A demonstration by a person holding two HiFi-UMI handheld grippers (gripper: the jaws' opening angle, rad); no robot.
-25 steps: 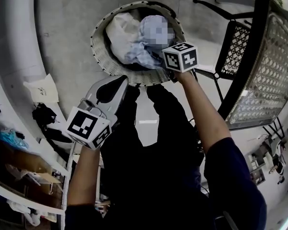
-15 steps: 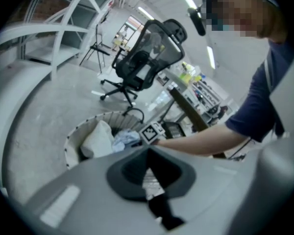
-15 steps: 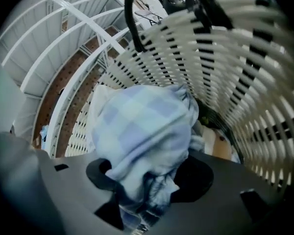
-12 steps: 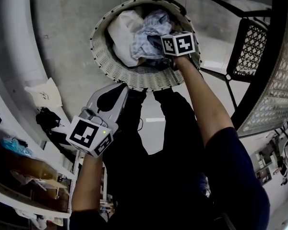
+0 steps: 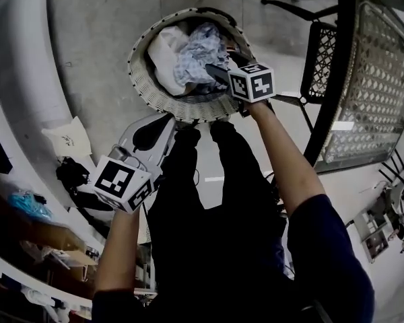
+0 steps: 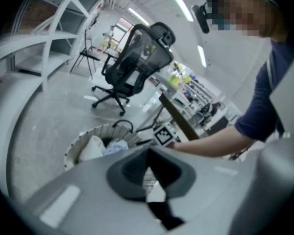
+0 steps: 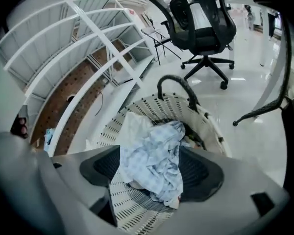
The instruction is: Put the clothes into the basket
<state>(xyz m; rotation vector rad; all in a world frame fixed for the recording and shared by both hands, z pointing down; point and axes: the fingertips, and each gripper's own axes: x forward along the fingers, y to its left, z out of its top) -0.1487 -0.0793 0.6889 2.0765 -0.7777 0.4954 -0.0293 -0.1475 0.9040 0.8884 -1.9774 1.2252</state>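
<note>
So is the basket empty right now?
No, the white basket already holds a pale blue checked cloth and a white cloth.

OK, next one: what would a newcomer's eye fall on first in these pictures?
The white woven basket on the floor at the top of the head view, with a pale blue garment heaped beside a white garment inside it. Next, the right gripper over the basket's near rim: its jaws have just been opening and stand wide, the pale blue garment showing between them, unpinched.
</note>
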